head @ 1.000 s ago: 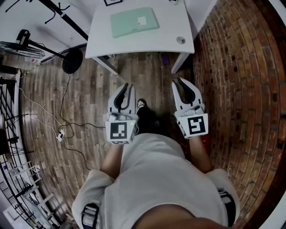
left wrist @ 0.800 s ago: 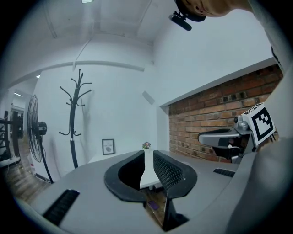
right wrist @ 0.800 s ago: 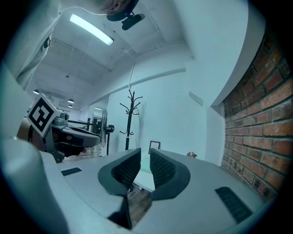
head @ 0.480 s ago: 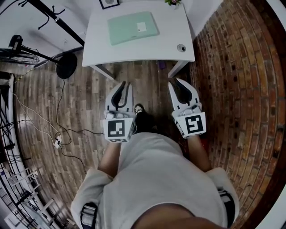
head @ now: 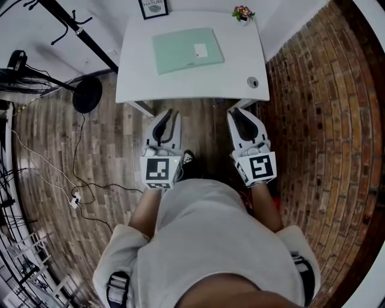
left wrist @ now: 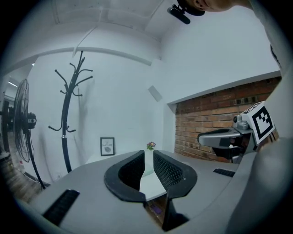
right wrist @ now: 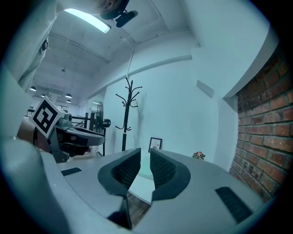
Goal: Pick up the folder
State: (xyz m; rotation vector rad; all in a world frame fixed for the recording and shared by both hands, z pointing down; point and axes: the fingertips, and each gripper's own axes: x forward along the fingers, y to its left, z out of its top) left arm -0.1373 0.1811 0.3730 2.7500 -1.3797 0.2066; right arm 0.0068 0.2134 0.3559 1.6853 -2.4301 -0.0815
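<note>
The pale green folder (head: 187, 50) lies flat on the white table (head: 138, 84), a white label (head: 201, 50) on its right part. Both grippers are held level side by side in front of the person, just short of the table's near edge. The left gripper (head: 166, 113) (left wrist: 149, 153) has its jaws a narrow slit apart with nothing between them. The right gripper (head: 237, 112) (right wrist: 145, 151) looks the same, narrowly apart and empty. Through each slit a strip of the table top shows. Neither gripper touches the folder.
A framed picture (head: 153, 8) and a small flower pot (head: 243, 12) stand at the table's back edge; a small round object (head: 252, 82) sits near its front right corner. A coat stand (head: 88, 94) and fan (head: 15, 63) are left, cables (head: 72, 180) on the floor, brick wall (head: 325, 120) right.
The person has stepped toward the table: table and folder sit lower and larger in the head view, and both gripper tips have come up to the table's near edge. Jaws look unchanged.
</note>
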